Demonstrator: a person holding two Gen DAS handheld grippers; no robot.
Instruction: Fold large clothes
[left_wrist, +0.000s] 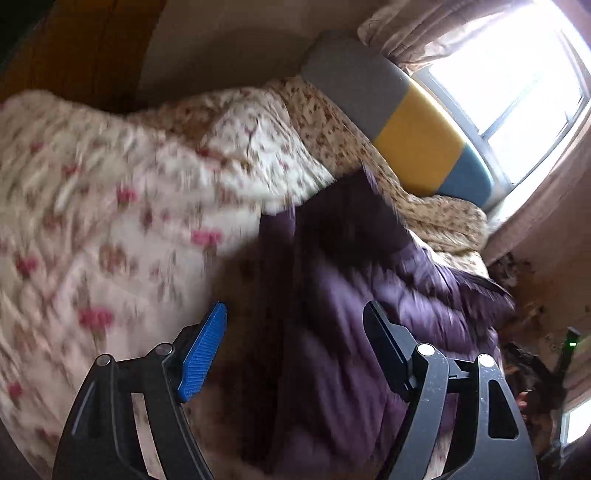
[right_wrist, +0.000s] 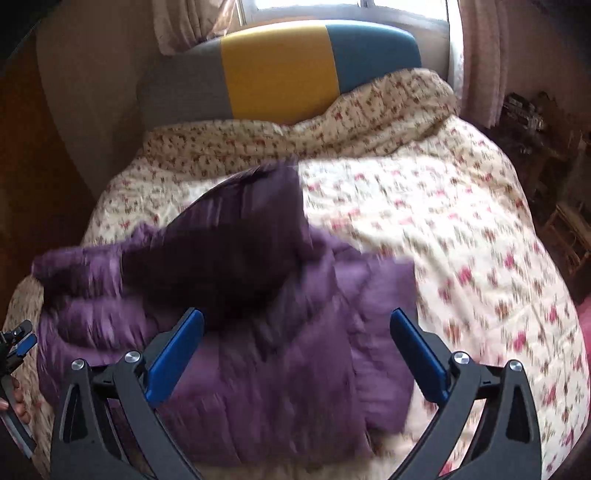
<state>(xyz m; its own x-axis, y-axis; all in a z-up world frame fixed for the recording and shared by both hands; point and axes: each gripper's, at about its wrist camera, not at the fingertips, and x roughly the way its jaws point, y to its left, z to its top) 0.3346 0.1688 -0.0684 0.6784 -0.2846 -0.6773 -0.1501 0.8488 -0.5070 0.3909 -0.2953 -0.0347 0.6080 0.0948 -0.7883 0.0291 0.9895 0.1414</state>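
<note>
purple jacket (right_wrist: 229, 325) on floral quilt (right_wrist: 461, 229)

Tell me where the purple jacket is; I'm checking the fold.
The purple jacket lies on the floral quilt toward the bed's left side, in front of both open grippers.

- Motion blur smears the purple jacket (right_wrist: 258, 332) in both your views, so you cannot read its seams.
- The floral quilt (right_wrist: 461, 258) blurs near you.
- Your left gripper (right_wrist: 18, 343) is cut by the right view's edge.
</note>
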